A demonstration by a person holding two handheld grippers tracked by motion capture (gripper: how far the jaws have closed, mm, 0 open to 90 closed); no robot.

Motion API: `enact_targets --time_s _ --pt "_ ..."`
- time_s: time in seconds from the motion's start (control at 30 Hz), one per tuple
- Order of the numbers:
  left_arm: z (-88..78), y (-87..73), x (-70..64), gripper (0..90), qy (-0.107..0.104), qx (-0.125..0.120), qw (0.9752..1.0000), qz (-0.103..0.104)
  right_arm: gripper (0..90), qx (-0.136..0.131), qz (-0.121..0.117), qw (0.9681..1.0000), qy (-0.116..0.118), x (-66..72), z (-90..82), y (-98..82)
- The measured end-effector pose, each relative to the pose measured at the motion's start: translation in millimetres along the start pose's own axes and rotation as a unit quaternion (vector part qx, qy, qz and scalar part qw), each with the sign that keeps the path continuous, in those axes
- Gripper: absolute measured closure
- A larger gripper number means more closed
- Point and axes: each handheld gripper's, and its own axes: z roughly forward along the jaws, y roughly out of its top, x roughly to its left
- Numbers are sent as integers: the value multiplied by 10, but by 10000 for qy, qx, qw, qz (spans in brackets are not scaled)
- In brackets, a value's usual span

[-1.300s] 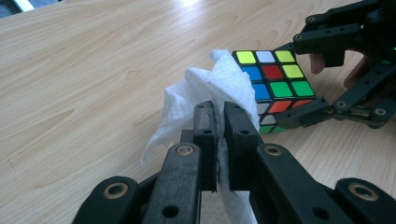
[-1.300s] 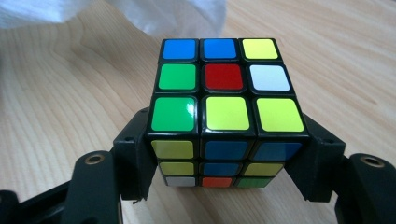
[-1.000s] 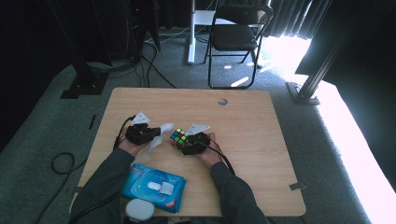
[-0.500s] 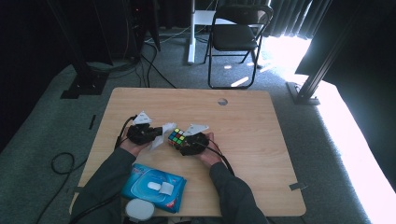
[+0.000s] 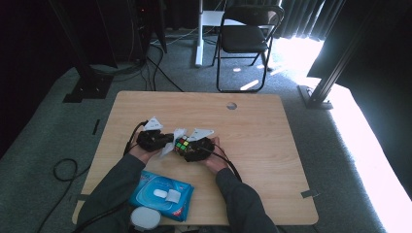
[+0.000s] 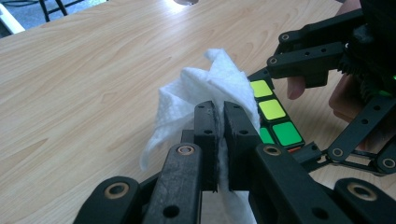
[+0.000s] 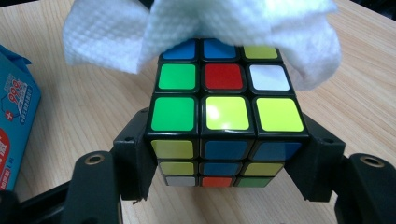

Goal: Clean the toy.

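A scrambled colour cube (image 7: 224, 116) sits between the two black jaws of my right gripper (image 7: 224, 154), which is shut on its sides. In the high view the cube (image 5: 182, 144) is near the table's middle front, held by the right gripper (image 5: 192, 148). My left gripper (image 6: 220, 135) is shut on a white crumpled wipe (image 6: 201, 93), and the wipe (image 7: 205, 23) lies against the cube's far top edge. From above, the left gripper (image 5: 163, 141) faces the right one, with the wipe (image 5: 172, 141) between them. The cube (image 6: 275, 121) shows green and yellow tiles beside the wipe.
A blue pack of wipes (image 5: 163, 194) lies at the front left of the wooden table (image 5: 272, 160), with a round grey lid (image 5: 145, 218) at the edge beside it. A folding chair (image 5: 245, 36) stands beyond the table. Cables trail from both grippers.
The left gripper with the wipe has shifted slightly right, closer onto the cube. The right gripper and cube stay in place.
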Motion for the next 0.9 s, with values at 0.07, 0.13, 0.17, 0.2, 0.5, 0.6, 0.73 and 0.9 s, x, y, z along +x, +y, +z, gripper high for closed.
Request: enact_targets --time_s 0.07,0.13,0.17,0.2,0.5,0.6,0.73,0.9 --pt "6 -1 -8 854 -8 7 10000 3 341 7 -1 10000 -5 5 1 5" --pt "10 -2 -13 854 -9 14 10000 10 341 12 -2 10000 -7 6 2 6" --pt "15 -4 -18 854 -14 9 10000 16 341 12 -3 10000 -11 7 1 7" --pt "18 -5 -23 854 -15 20 10000 26 341 10 4 10000 -12 8 2 9" --pt "36 -1 -67 855 -50 65 9999 112 343 36 -17 10000 -43 13 9 29" --pt "48 6 -97 855 -124 82 9998 165 343 48 -20 10000 -64 13 11 33" --pt "70 30 -136 856 -158 145 9994 267 342 65 -3 9999 -102 9 14 39" --pt "77 52 -177 856 -219 144 9990 351 342 68 21 9999 -130 2 11 44"
